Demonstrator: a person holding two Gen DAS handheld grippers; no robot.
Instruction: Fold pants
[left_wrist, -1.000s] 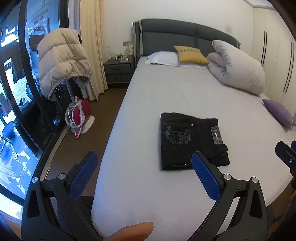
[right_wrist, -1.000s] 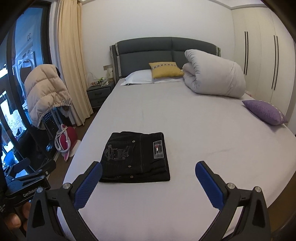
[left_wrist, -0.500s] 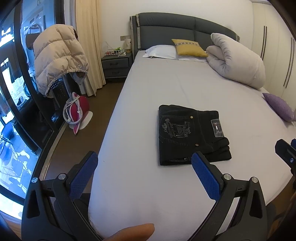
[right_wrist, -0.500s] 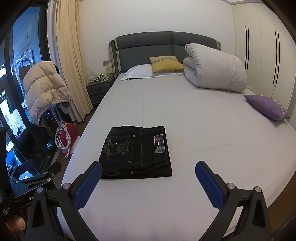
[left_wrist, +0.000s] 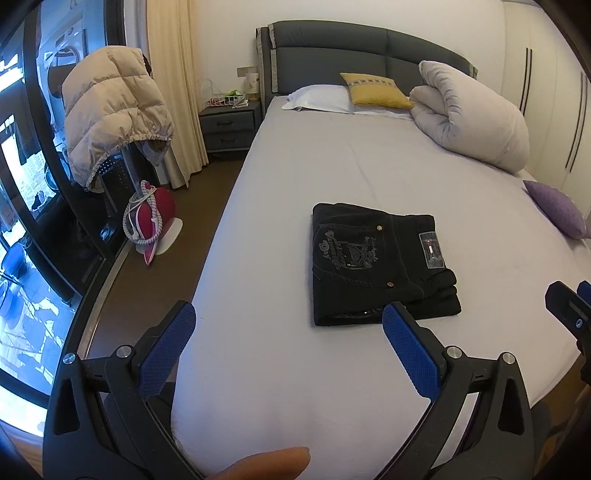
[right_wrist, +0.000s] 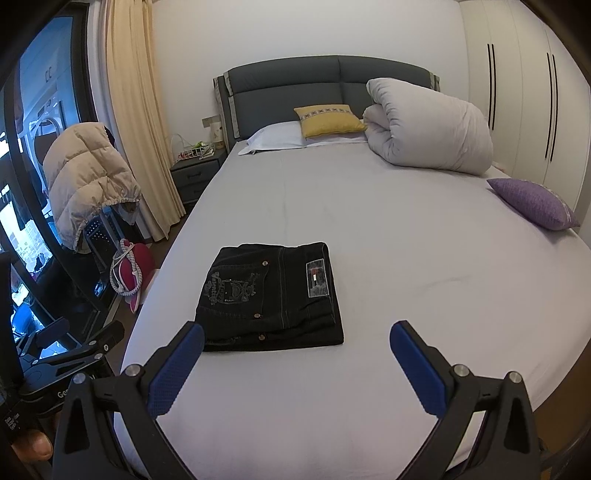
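1 black pants (right_wrist: 271, 297) bundle, folded flat.

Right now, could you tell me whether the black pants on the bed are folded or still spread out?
Folded. The black pants lie as a compact rectangle on the bed, stacked layers showing at the near edge; neither gripper touches them.

1. Right gripper (left_wrist: 570, 314) in the left wrist view: cut off by the frame's right edge; jaw position cannot be determined there.
2. Pants (left_wrist: 380, 264): near edge partly hidden behind a blue pad (left_wrist: 410, 354).
3. Pants label (right_wrist: 317, 277): print too small to read.
4. Fingertip (left_wrist: 266, 466): cut off at the bottom edge.
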